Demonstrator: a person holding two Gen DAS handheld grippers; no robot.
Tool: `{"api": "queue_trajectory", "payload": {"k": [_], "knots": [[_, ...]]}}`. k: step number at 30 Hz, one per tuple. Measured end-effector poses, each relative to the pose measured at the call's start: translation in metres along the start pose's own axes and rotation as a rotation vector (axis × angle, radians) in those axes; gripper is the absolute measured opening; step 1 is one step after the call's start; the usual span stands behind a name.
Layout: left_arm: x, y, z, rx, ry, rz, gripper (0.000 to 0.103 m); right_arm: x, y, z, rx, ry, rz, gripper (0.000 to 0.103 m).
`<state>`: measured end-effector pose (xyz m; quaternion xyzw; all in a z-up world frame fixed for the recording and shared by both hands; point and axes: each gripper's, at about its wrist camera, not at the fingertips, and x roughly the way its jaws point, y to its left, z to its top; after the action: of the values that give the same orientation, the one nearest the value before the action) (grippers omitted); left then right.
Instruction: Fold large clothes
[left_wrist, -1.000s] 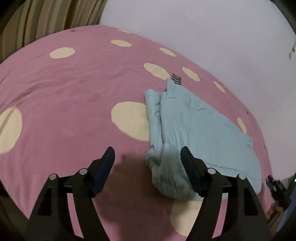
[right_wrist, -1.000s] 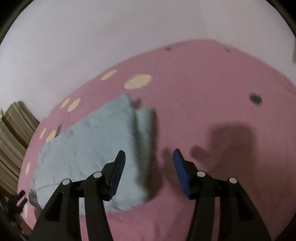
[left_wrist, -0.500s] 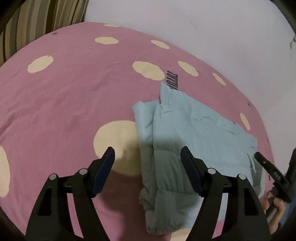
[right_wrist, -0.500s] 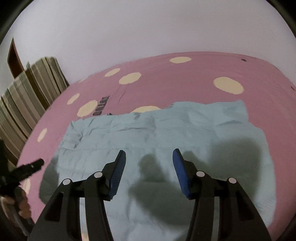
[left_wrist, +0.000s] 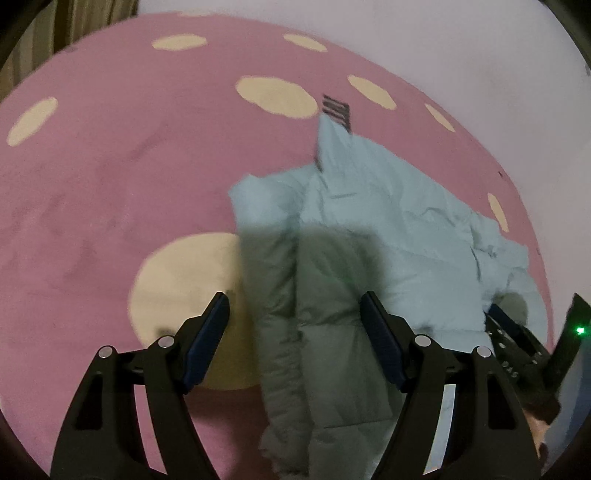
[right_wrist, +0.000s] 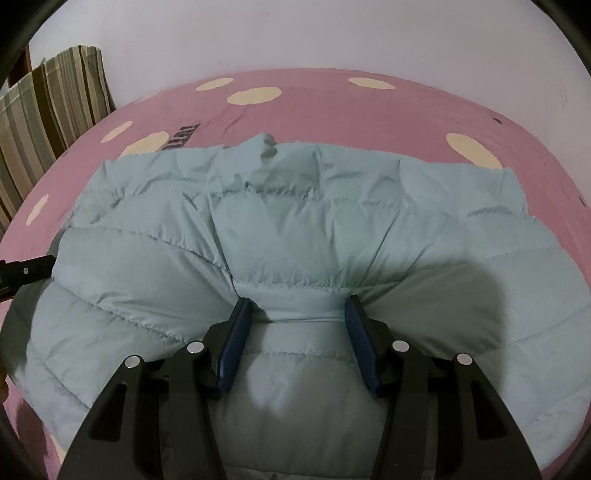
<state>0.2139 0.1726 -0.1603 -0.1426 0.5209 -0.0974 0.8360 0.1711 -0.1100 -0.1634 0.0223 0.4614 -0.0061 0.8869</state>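
A light blue quilted puffer jacket (left_wrist: 388, 236) lies folded on a pink bed sheet (left_wrist: 110, 166) with cream dots. In the left wrist view my left gripper (left_wrist: 293, 325) is open, hovering over the jacket's folded left edge, not touching it. In the right wrist view the jacket (right_wrist: 295, 229) fills the frame. My right gripper (right_wrist: 295, 325) is open, its blue pads pressed down onto the jacket with a ridge of fabric between them. The right gripper also shows at the right edge of the left wrist view (left_wrist: 524, 339).
A striped curtain or cushion (right_wrist: 44, 103) stands at the far left. A white wall (right_wrist: 332, 33) runs behind the bed. The bed sheet carries a dark printed label (left_wrist: 336, 110) just beyond the jacket.
Both grippers have come closer to the jacket. The right gripper has dropped onto it, fabric now bulging between its pads. The left gripper has shifted over the folded left edge.
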Motion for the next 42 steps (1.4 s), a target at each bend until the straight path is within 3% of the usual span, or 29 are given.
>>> {"api": "queue_trajectory", "payload": {"k": [3,10,13,20,27,35,42], "knots": [[0.007,-0.001,-0.001,0.010,0.022,-0.028,0.073,0.002,0.000,-0.001,-0.003,-0.005,-0.002,0.053],[0.006,-0.012,-0.001,0.020,0.031,-0.120,0.021,0.006,0.002,-0.001,-0.010,-0.014,-0.011,0.053],[-0.009,-0.021,-0.001,0.034,-0.001,-0.133,0.013,0.008,0.003,-0.002,-0.016,-0.019,-0.017,0.053],[-0.058,-0.055,0.003,0.088,-0.087,-0.174,0.011,0.006,-0.001,-0.001,-0.005,-0.033,0.001,0.053],[-0.096,-0.118,0.002,0.204,-0.147,-0.180,0.011,-0.020,-0.028,0.004,0.082,-0.067,0.116,0.061],[-0.088,-0.201,0.002,0.303,-0.138,-0.177,0.011,-0.069,-0.092,-0.006,0.141,-0.114,0.089,0.064],[-0.056,-0.281,-0.010,0.416,-0.121,-0.126,0.011,-0.102,-0.144,-0.028,0.232,-0.144,0.071,0.064]]}}
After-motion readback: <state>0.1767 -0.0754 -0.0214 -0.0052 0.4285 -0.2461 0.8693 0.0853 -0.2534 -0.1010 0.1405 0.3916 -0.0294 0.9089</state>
